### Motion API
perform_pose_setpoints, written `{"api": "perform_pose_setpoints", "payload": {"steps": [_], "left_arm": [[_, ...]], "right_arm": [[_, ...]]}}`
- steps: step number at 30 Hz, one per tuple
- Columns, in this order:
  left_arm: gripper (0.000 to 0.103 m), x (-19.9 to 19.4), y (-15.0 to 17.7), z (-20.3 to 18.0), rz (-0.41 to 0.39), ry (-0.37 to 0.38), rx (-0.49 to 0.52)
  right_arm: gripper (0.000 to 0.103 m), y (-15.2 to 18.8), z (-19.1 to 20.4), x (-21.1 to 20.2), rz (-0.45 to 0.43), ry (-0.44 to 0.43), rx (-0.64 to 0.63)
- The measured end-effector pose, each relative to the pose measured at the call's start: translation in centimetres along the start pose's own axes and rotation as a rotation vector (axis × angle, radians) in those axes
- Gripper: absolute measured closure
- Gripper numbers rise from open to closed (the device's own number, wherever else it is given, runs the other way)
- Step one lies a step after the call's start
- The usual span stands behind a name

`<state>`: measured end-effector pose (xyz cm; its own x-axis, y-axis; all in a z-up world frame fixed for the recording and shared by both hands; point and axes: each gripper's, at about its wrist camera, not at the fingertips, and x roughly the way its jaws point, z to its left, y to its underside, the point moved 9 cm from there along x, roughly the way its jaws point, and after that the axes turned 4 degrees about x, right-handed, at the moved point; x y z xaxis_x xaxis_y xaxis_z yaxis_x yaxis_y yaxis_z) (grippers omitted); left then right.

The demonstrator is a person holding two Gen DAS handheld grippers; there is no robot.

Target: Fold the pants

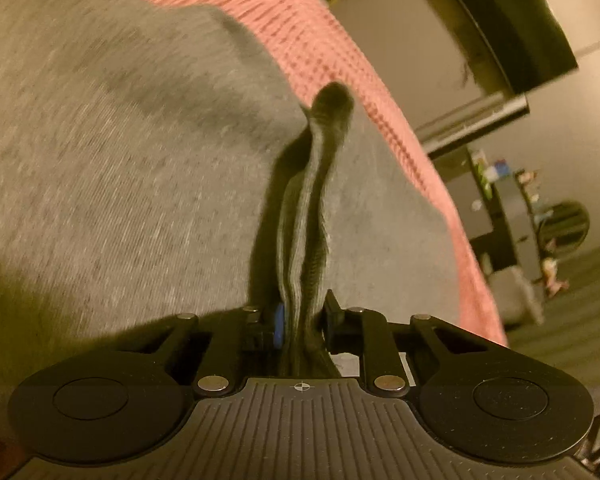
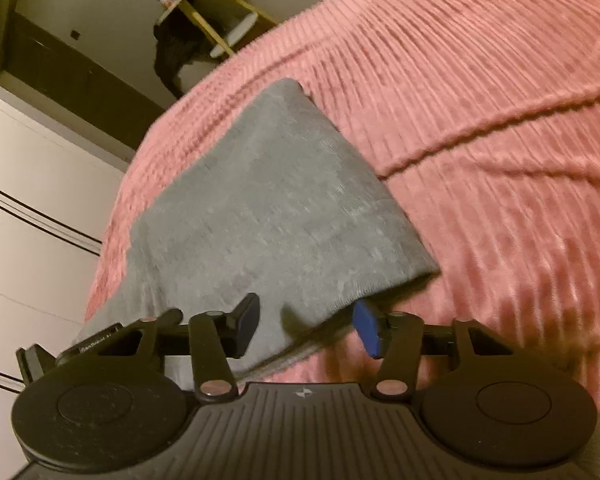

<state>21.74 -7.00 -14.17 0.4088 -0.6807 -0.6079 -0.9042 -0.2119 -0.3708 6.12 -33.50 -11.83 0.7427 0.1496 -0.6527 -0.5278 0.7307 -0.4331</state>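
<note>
Grey pants (image 2: 268, 200) lie folded on a pink ribbed bedspread (image 2: 480, 120). In the left wrist view my left gripper (image 1: 302, 320) is shut on a raised ridge of the pants' edge (image 1: 308, 216), which stands up from the flat grey cloth (image 1: 100, 160). In the right wrist view my right gripper (image 2: 306, 324) is open, its blue-padded fingers (image 2: 368, 332) astride the near corner of the pants without pinching it.
The bedspread's edge (image 1: 380, 100) runs past the pants. A dark shelf unit (image 1: 500, 216) with small items and a dark TV (image 1: 500, 32) stand beyond it. White drawers (image 2: 28, 200) and a wooden stand (image 2: 216, 12) are beside the bed.
</note>
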Motion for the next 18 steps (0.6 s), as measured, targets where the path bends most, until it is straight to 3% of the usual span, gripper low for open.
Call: {"api": "perform_pose_setpoints", "payload": {"steps": [3, 7, 9, 10, 12, 15, 18], "left_arm": [[0.087, -0.8, -0.2, -0.6, -0.032, 0.0, 0.024], [0.086, -4.4, -1.5, -2.3, -0.128, 0.034, 0.048], [0.075, -5.7, -2.0, -2.0, -0.154, -0.054, 0.113], [0.061, -5.8, -2.1, -1.4, -0.162, -0.143, 0.163], [0.056, -4.9, -1.9, -0.2, -0.129, -0.246, 0.209], [0.056, -4.1, -2.0, 0.4, -0.111, -0.243, 0.157], [0.049, -4.7, -2.7, 0.0, -0.187, -0.238, 0.177]], "right_arm": [[0.064, 0.1, 0.1, 0.4, -0.001, 0.043, -0.026], [0.064, 0.0, 1.4, -1.1, -0.034, -0.005, -0.085], [0.064, -0.1, 2.2, -1.9, -0.054, -0.014, -0.121], [0.064, -0.3, 2.5, -2.0, -0.058, -0.006, -0.136], [0.063, -0.6, 3.2, -2.3, -0.074, 0.012, -0.17], [0.063, -1.3, 4.4, -2.9, -0.106, -0.001, -0.209], [0.064, -2.0, 5.2, -3.1, -0.149, 0.024, -0.278]]}}
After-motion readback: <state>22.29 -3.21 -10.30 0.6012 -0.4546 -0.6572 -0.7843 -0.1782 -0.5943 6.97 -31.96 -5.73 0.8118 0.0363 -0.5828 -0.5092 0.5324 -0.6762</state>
